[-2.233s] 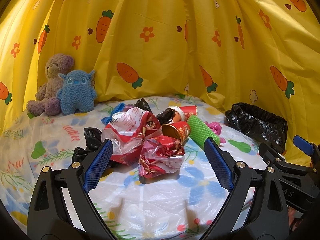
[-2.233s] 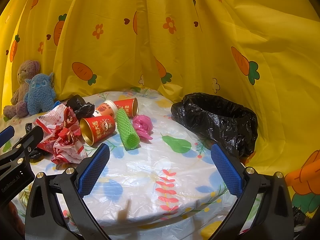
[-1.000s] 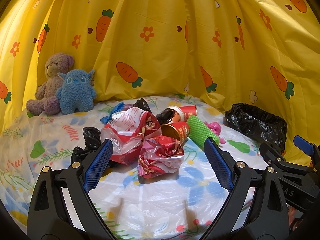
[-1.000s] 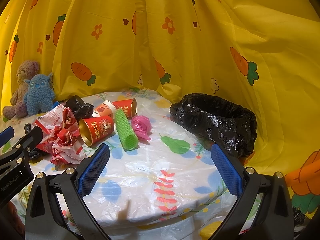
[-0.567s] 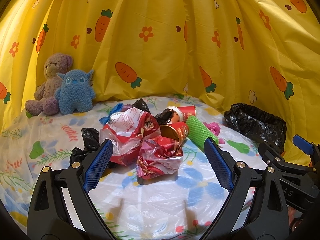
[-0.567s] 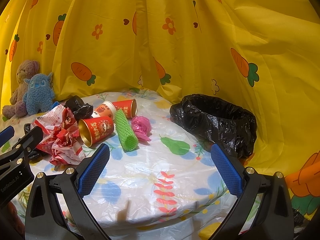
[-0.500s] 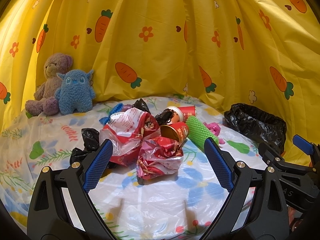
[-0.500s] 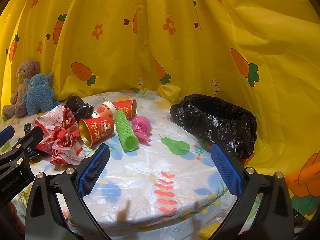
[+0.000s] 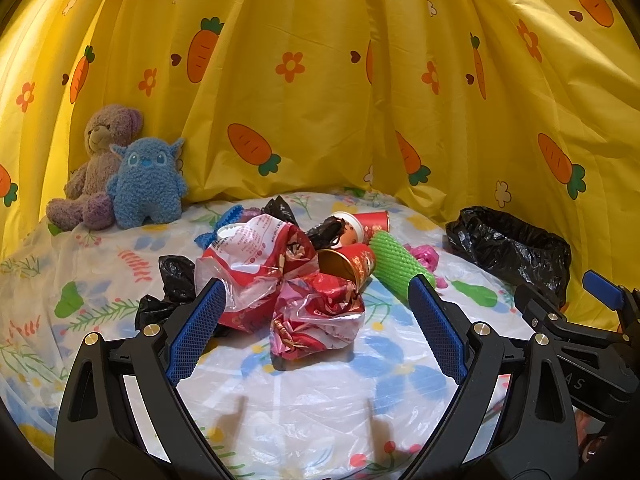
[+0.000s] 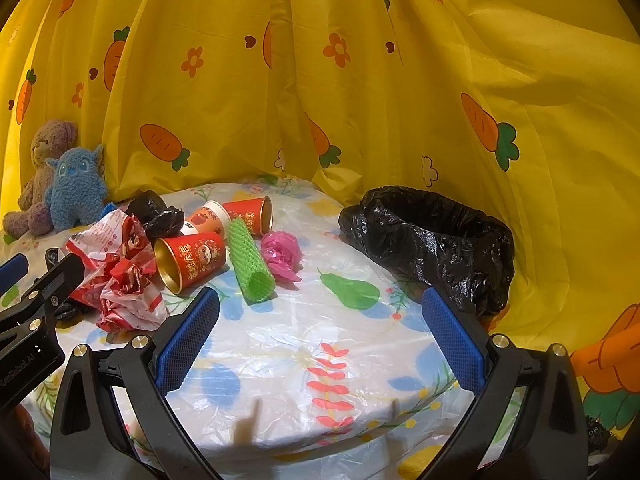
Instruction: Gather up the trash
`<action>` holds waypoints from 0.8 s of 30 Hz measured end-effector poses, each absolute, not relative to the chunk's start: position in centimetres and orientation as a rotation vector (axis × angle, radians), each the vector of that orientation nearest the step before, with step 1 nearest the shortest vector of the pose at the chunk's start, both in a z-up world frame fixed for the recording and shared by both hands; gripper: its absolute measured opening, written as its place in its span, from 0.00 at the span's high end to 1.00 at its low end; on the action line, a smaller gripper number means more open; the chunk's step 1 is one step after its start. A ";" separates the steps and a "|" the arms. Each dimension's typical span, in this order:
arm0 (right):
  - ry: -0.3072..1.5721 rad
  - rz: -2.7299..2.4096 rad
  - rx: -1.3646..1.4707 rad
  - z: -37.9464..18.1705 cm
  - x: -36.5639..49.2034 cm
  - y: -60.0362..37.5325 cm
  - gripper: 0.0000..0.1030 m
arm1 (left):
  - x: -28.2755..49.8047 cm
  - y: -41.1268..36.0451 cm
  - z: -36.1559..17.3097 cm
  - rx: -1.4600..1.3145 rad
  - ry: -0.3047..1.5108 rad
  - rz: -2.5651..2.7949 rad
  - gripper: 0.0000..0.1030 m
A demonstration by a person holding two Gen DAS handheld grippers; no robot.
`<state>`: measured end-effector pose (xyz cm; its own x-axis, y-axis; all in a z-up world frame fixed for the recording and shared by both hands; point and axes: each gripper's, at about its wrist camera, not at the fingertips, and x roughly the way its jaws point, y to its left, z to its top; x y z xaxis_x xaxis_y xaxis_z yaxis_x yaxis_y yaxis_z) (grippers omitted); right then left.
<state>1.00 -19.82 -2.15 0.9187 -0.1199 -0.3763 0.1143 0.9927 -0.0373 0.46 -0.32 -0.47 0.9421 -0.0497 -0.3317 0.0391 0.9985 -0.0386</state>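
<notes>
1. The left gripper (image 9: 316, 320) hangs low over the near edge of the worktop (image 9: 320, 392), its fingers spread wide and holding nothing. It points straight at the crumpled red wrapper (image 9: 316, 316), likely because that piece lies nearest and frees the heap behind it.
2. The right gripper (image 10: 320, 332) sits further right, fingers likewise spread and empty, aimed between the heap and the black trash bag (image 10: 436, 240). That placement suits ferrying pieces across to the bag.
3. The bag stands at the right rim of the worktop, its mouth rolled open and facing up, so pieces can be dropped in from above.
4. The trash is bunched in the middle-left of the worktop, well apart from the bag:
   - a larger red-and-white plastic wrapper (image 9: 256, 252), touching the crumpled one
   - a red paper cup (image 10: 192, 256) on its side, gold inside, mouth toward the camera
   - two more cups (image 10: 228, 216) behind it, also lying down
   - a green foam net sleeve (image 10: 250, 264), tubular, beside the cup
   - a pink crumpled wad (image 10: 282, 256) just beside the sleeve
   - black plastic scraps (image 9: 172, 284) at the left of the heap
5. Nothing appears collected yet; the bag's inside is hidden.
</notes>
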 end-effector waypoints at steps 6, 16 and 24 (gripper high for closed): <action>0.390 -0.106 -0.016 -2.6 1.3 -19.5 0.05 | 0.8 -0.2 -0.9 -0.041 0.339 -0.060 0.12; 0.395 -0.035 0.006 -3.5 2.3 -19.0 0.08 | 1.0 1.5 -1.3 -0.073 0.319 -0.065 0.16; 0.390 0.128 0.022 -3.9 3.7 -16.0 0.13 | 1.5 5.1 -1.3 -0.122 0.301 0.033 0.16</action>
<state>3.72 -15.98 -3.86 0.9170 0.1283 -0.3776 -0.1197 0.9917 0.0463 1.48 5.05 -1.30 0.9546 0.0137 -0.2977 -0.0502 0.9921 -0.1152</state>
